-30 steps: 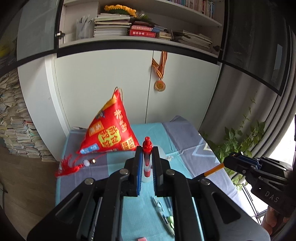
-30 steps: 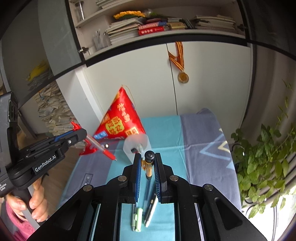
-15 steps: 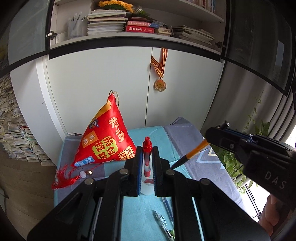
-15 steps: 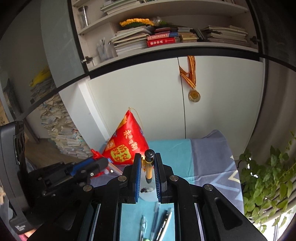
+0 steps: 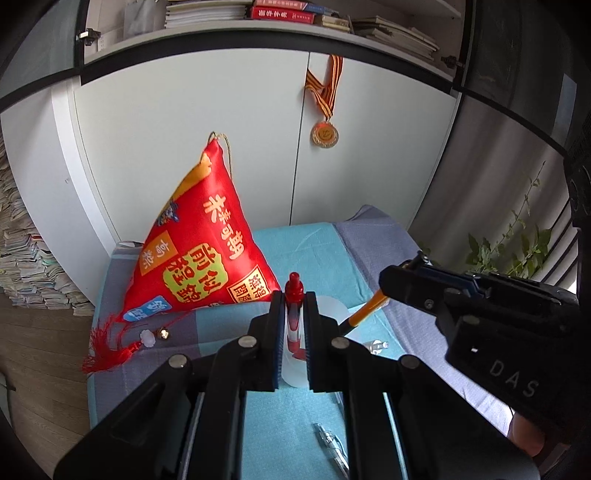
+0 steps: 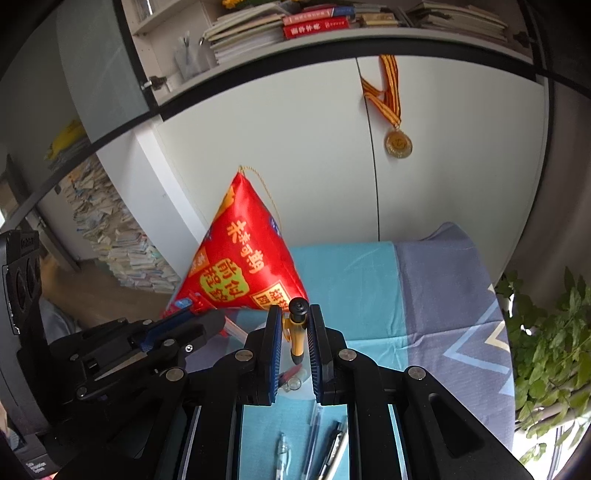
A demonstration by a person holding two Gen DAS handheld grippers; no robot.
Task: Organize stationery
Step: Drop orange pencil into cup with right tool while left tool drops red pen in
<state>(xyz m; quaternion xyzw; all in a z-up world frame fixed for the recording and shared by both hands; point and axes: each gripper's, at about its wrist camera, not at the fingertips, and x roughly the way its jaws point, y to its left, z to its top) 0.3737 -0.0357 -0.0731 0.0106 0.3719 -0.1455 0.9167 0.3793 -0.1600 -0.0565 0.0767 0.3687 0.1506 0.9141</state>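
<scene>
A: Left wrist view: the big red cloth pyramid bag [image 5: 199,254] sits in the middle left, on the blue and grey tablecloth [image 5: 314,243].
B: Lower middle, the clear plastic cup [image 5: 295,369] stands just under both pens.
A: The left gripper [image 5: 294,332] pinches a red pen [image 5: 294,295]. The right gripper [image 6: 294,343] pinches an orange and black pen [image 6: 297,332].
B: I think you should point each tip down over the cup, then let go slowly.

My left gripper [image 5: 294,325] hides the red pen's [image 5: 294,295] lower barrel. The pens [image 6: 325,443] lying on the cloth run off the bottom edge; shelf book [image 6: 316,26] titles are unreadable.
</scene>
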